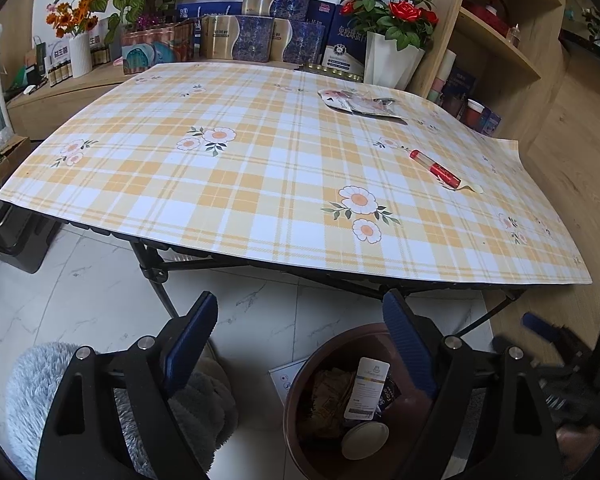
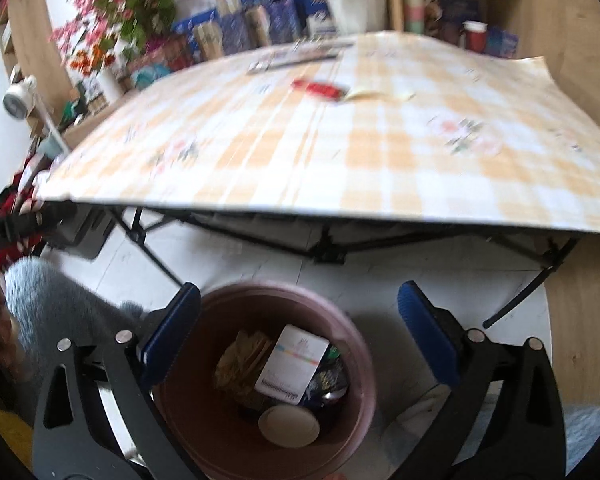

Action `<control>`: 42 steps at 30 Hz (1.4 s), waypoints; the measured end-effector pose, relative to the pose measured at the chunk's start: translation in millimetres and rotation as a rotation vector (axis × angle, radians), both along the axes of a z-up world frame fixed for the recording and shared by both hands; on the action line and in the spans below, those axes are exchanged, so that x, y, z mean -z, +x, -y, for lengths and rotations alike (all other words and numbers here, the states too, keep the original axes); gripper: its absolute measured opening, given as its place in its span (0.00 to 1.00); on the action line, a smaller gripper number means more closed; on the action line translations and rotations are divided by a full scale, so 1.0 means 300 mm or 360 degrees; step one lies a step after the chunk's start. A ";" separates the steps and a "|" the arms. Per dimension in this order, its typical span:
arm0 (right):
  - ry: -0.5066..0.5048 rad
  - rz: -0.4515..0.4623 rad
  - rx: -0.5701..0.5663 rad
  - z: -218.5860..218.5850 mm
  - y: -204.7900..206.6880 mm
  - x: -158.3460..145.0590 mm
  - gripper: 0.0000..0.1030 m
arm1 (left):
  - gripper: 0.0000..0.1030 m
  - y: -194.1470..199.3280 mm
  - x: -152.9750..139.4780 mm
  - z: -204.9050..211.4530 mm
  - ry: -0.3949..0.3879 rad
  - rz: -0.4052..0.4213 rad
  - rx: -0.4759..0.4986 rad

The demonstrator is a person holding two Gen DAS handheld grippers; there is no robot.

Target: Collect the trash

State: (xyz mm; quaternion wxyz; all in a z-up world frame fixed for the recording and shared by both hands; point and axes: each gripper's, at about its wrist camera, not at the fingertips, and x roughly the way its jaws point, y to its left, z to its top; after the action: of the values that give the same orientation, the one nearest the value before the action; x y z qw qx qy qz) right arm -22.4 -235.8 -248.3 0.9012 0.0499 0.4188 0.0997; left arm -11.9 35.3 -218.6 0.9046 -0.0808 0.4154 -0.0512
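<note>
Right hand-held gripper spread empty above bin, left hand-held gripper spread empty.

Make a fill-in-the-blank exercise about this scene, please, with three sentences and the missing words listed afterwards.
1. The red tube lies on the checked ____, apart from the torn wrapper.
2. The round brown bin stands on the ____, below the table's near edge.
3. Both the left claw and the right claw are open and hold ____.

Missing words: tablecloth; floor; nothing
</note>
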 end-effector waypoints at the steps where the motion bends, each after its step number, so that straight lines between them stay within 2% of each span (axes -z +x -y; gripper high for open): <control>1: 0.0012 0.0016 0.0025 0.016 0.003 -0.016 0.94 | 0.82 0.007 -0.003 0.002 -0.0018 -0.0007 0.0020; 3: 0.0055 0.0046 0.0069 0.059 0.016 -0.051 0.94 | 0.90 0.027 -0.015 0.009 -0.0071 -0.0002 0.0073; 6: 0.0064 0.0082 0.0116 0.118 0.045 -0.107 0.94 | 0.93 0.071 -0.047 0.042 -0.0100 0.0039 0.0170; 9: 0.0084 0.0119 0.0127 0.168 0.097 -0.155 0.95 | 0.94 0.153 -0.094 0.112 -0.0057 0.0099 0.0319; 11: 0.0113 0.0139 0.0131 0.206 0.139 -0.184 0.95 | 0.94 0.214 -0.112 0.152 -0.0089 0.0082 0.0390; 14: 0.0082 0.0152 0.0172 0.250 0.214 -0.210 0.95 | 0.94 0.356 -0.118 0.217 -0.0228 -0.0051 0.0413; 16: 0.0081 0.0118 0.0172 0.275 0.261 -0.212 0.95 | 0.86 0.445 -0.106 0.259 -0.0326 -0.0156 0.0391; 18: 0.0040 0.0093 0.0180 0.297 0.310 -0.213 0.94 | 0.71 0.536 -0.087 0.313 -0.0417 -0.0273 0.0370; 21: -0.0089 0.0108 0.0230 0.316 0.349 -0.212 0.94 | 0.69 0.664 -0.054 0.411 -0.0482 -0.0387 0.0288; 24: -0.0091 0.0098 0.0263 0.353 0.376 -0.198 0.94 | 0.69 0.739 -0.022 0.475 -0.0521 -0.0443 0.0184; 25: -0.0096 0.0097 0.0275 0.365 0.381 -0.193 0.94 | 0.69 0.758 -0.016 0.492 -0.0504 -0.0444 0.0163; 27: -0.0101 0.0091 0.0307 0.396 0.386 -0.181 0.94 | 0.66 0.786 -0.006 0.538 -0.0386 -0.0429 0.0117; 32: -0.0088 0.0079 0.0348 0.446 0.383 -0.162 0.94 | 0.66 0.812 0.024 0.614 -0.0180 -0.0398 0.0095; 35: -0.0090 0.0074 0.0362 0.456 0.383 -0.152 0.94 | 0.66 0.813 0.024 0.652 -0.0044 -0.0369 0.0110; 37: -0.0072 0.0063 0.0376 0.464 0.383 -0.145 0.94 | 0.64 0.806 0.031 0.681 0.0097 -0.0350 0.0149; 39: -0.0047 0.0051 0.0376 0.469 0.386 -0.141 0.94 | 0.47 0.792 0.032 0.697 0.0221 -0.0323 0.0199; 40: -0.0046 0.0051 0.0368 0.469 0.388 -0.141 0.94 | 0.41 0.791 0.032 0.688 0.0220 -0.0313 0.0218; 41: -0.0056 0.0053 0.0346 0.464 0.390 -0.143 0.94 | 0.30 0.789 0.031 0.671 0.0209 -0.0308 0.0231; 42: -0.0077 0.0051 0.0312 0.454 0.392 -0.143 0.94 | 0.25 0.790 0.029 0.637 0.0158 -0.0311 0.0245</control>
State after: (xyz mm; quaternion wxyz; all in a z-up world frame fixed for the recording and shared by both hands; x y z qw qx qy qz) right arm 95.3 -372.1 -205.6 0.9141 0.0674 0.3999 0.0018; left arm 225.1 -155.6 -227.3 0.8561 -0.0084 0.5084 -0.0919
